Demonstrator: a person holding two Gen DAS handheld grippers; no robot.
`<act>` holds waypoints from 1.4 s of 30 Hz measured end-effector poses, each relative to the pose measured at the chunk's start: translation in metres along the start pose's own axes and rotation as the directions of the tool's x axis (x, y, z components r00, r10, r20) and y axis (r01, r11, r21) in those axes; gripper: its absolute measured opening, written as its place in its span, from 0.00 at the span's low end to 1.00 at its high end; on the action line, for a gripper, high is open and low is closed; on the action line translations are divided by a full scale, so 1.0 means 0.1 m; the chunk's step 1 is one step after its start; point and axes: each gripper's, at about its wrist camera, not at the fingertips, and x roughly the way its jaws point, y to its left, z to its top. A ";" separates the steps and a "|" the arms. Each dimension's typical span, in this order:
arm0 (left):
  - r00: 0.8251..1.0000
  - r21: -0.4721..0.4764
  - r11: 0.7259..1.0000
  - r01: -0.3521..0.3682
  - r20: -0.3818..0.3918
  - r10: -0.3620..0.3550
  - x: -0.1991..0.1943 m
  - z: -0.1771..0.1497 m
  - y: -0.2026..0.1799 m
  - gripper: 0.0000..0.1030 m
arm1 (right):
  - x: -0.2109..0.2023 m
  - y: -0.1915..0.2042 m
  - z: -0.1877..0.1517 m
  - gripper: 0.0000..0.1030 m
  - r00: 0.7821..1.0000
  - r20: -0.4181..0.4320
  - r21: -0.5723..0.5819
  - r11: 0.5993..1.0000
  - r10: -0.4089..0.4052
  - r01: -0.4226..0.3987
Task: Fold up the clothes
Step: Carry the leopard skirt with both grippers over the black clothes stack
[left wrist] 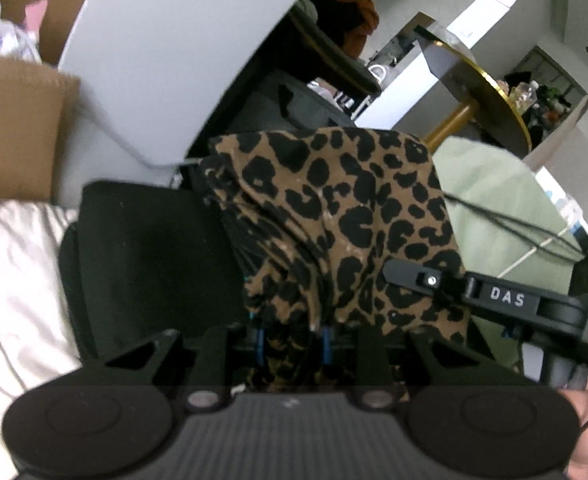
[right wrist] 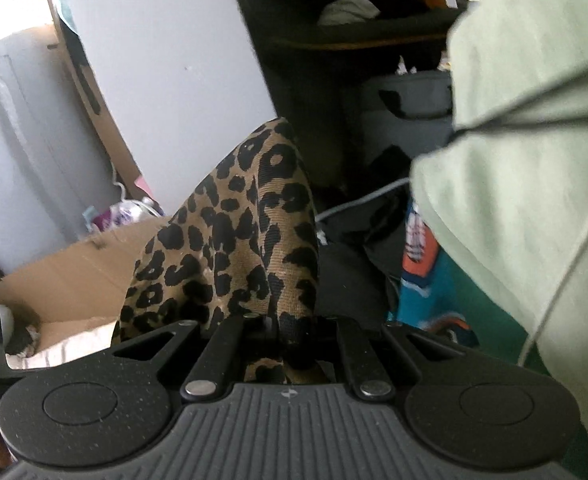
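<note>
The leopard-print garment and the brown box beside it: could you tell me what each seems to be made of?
Leopard-print garment: a woven or ribbed-knit fabric, matte; fine parallel ribs show in the tan areas and it drapes in soft folds. The exact fibre cannot be told.
Brown box: corrugated cardboard by its look, with a dull brown face and creased flaps.

A: Garment (left wrist: 345, 216) position?
B: Centre, bunched between left gripper (left wrist: 290, 336) fingers; right gripper (right wrist: 270, 328) gripping another part.
A: Surroundings?
B: Cardboard box (right wrist: 78, 276) near left, sheet (left wrist: 10, 280) beside it; round table (left wrist: 489, 96) far right.
</note>
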 end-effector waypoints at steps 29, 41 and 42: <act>0.999 -0.151 0.988 -0.004 -0.033 -0.001 0.55 0.00 0.68 0.25 | 0.80 -0.33 -0.21 0.06 0.997 -0.073 -0.006 1.000 -0.007 0.006; 0.993 -0.216 0.973 -0.088 -0.093 0.069 0.76 0.32 1.20 0.25 | 1.65 -0.35 -0.01 0.05 0.981 -0.179 0.033 0.997 0.069 -0.064; 0.993 -0.217 0.972 -0.094 -0.093 0.075 0.77 0.34 1.23 0.25 | 1.72 -0.34 -0.01 0.05 0.980 -0.187 0.030 0.997 0.072 -0.067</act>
